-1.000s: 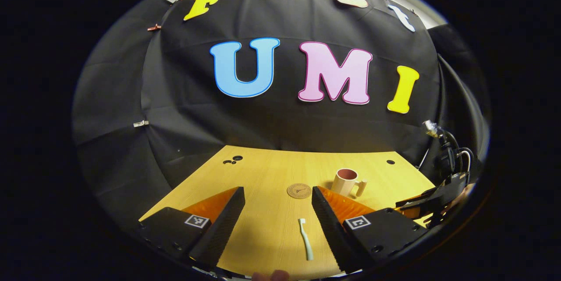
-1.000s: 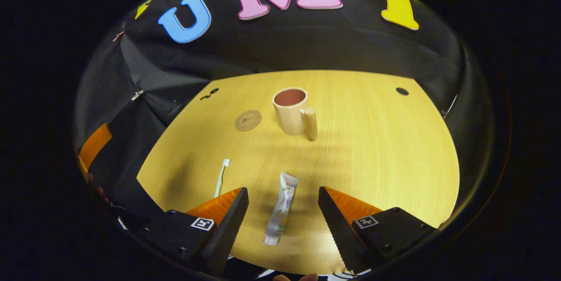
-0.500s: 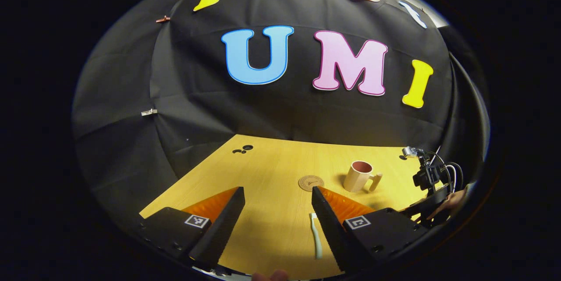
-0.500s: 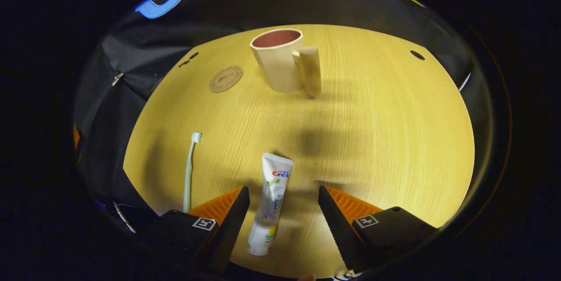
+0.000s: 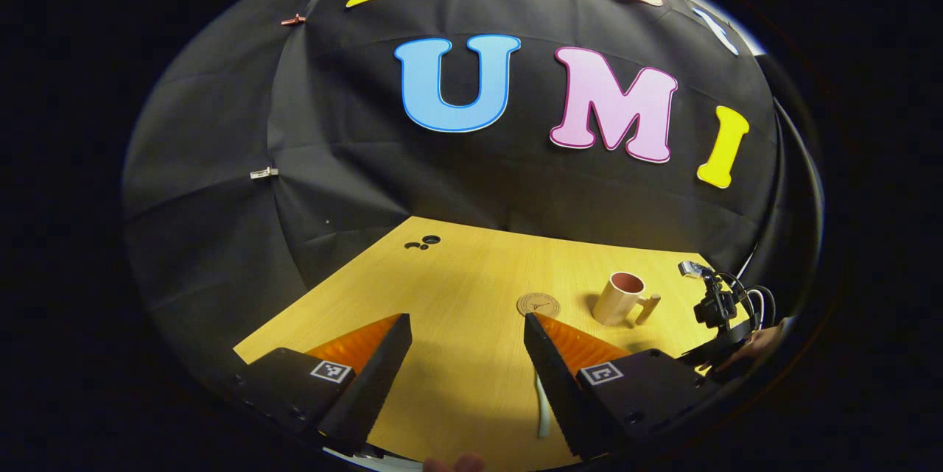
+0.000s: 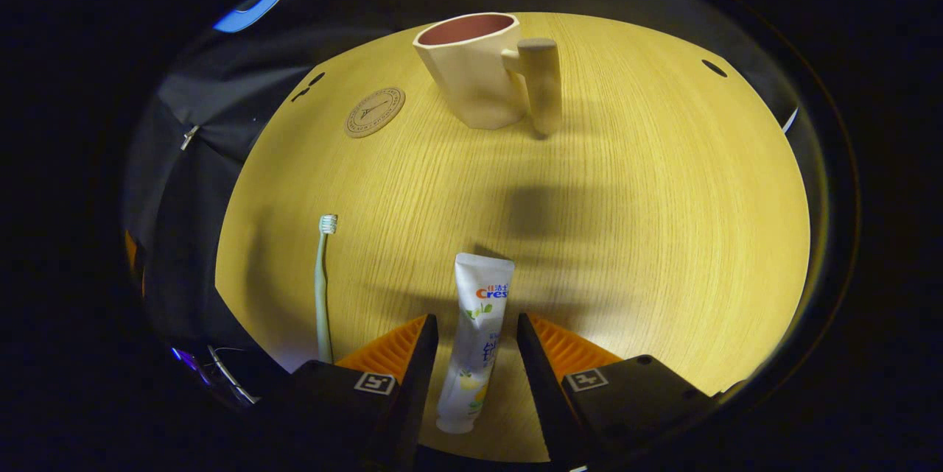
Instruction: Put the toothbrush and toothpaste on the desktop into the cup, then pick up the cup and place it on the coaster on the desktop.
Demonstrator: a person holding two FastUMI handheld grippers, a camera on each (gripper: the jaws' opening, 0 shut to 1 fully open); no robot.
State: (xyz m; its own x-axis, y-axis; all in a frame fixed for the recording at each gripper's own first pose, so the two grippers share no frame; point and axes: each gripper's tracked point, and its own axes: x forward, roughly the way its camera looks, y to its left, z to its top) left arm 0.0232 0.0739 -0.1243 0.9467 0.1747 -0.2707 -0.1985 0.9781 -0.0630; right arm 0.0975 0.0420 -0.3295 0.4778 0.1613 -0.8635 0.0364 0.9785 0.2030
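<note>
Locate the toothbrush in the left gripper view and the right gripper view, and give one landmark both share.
Left gripper view: the toothbrush lies at the bottom, right of centre, partly hidden by that gripper's inner right finger.
Right gripper view: it lies lengthwise on the desktop at lower left, bristle head pointing away, left of the toothpaste tube.
Shared landmark: the round coaster sits left of the cup in both.
</note>
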